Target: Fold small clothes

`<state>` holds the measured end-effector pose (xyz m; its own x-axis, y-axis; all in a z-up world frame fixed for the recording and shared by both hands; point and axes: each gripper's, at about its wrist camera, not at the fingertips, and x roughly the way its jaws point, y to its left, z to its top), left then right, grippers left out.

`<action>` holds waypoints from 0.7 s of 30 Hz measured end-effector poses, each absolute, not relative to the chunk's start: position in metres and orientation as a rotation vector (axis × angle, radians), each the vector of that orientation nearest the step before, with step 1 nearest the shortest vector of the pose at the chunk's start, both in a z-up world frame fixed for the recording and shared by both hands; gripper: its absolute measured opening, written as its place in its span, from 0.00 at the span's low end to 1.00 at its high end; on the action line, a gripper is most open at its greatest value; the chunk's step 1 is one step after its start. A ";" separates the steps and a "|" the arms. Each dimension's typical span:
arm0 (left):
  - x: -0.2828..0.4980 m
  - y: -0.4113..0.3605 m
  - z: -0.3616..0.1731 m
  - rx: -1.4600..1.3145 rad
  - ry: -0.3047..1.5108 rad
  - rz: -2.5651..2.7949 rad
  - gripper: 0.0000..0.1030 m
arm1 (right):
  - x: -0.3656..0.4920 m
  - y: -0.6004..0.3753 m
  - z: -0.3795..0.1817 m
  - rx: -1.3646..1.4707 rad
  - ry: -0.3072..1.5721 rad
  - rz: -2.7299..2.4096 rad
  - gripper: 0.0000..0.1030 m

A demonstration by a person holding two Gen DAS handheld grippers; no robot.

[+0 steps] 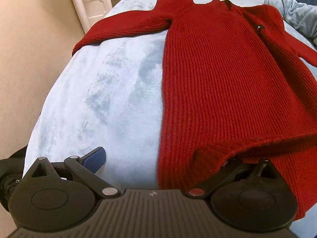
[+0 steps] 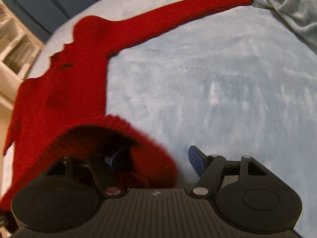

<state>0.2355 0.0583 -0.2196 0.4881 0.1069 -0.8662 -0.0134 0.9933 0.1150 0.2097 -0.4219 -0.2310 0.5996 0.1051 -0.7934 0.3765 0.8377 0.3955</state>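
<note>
A red knit sweater lies flat on a pale blue fleece blanket, collar far, both sleeves spread out. My left gripper is at the sweater's near hem, jaws wide apart. Its left blue pad rests bare on the blanket, while the right finger is hidden under the lifted hem. In the right wrist view the sweater fills the left side. My right gripper is also open: the hem bunches over its left finger, and its right pad stands free over the blanket.
A pile of pale grey-blue clothes lies at the far right, touching the sleeve cuff; it also shows beyond the sweater. A white shelf unit stands past the blanket's far left edge, beside a beige surface.
</note>
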 end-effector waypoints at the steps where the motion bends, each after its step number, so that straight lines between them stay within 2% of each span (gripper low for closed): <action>1: 0.236 0.057 -0.222 0.090 1.070 0.075 1.00 | 0.203 -0.422 -0.231 0.595 0.922 -0.162 0.71; 3: 0.222 0.060 -0.221 0.066 1.104 0.077 1.00 | 0.191 -0.422 -0.232 0.619 0.908 -0.161 0.71; 4: 0.217 0.068 -0.224 0.056 1.114 0.080 1.00 | 0.187 -0.422 -0.232 0.624 0.894 -0.153 0.65; 5: 0.214 0.069 -0.227 0.044 1.117 0.085 1.00 | 0.186 -0.420 -0.232 0.625 0.894 -0.126 0.44; 6: 0.212 0.070 -0.228 0.029 1.122 0.087 1.00 | 0.187 -0.419 -0.233 0.635 0.915 -0.103 0.32; 7: 0.211 0.071 -0.229 0.013 1.132 0.090 0.99 | 0.187 -0.417 -0.235 0.663 0.933 -0.098 0.14; 8: 0.210 0.072 -0.228 -0.002 1.142 0.083 0.97 | 0.187 -0.412 -0.236 0.682 0.942 -0.097 0.04; 9: 0.209 0.073 -0.226 -0.008 1.143 0.064 0.86 | 0.188 -0.407 -0.235 0.670 0.950 -0.096 0.04; 10: 0.208 0.073 -0.223 -0.011 1.139 0.034 0.67 | 0.188 -0.400 -0.233 0.644 0.959 -0.094 0.04; 11: 0.207 0.070 -0.219 -0.005 1.133 0.011 0.53 | 0.187 -0.392 -0.229 0.603 0.962 -0.095 0.03; 12: 0.207 0.068 -0.214 0.013 1.124 0.001 0.16 | 0.185 -0.383 -0.223 0.540 0.961 -0.094 0.03; 14: 0.206 0.070 -0.201 -0.004 1.122 -0.004 0.10 | 0.179 -0.370 -0.204 0.389 0.949 -0.106 0.03; 18: 0.187 0.077 -0.163 0.046 1.023 -0.038 0.08 | 0.155 -0.354 -0.149 -0.018 0.840 -0.184 0.03; 21: 0.166 0.081 -0.135 0.106 0.947 -0.047 0.08 | 0.127 -0.356 -0.110 -0.153 0.778 -0.180 0.02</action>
<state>0.1655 0.0808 -0.1346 0.5833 0.0064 -0.8122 0.0870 0.9937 0.0703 0.1270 -0.3559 -0.1095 0.6985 -0.2168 -0.6820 0.1040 0.9736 -0.2031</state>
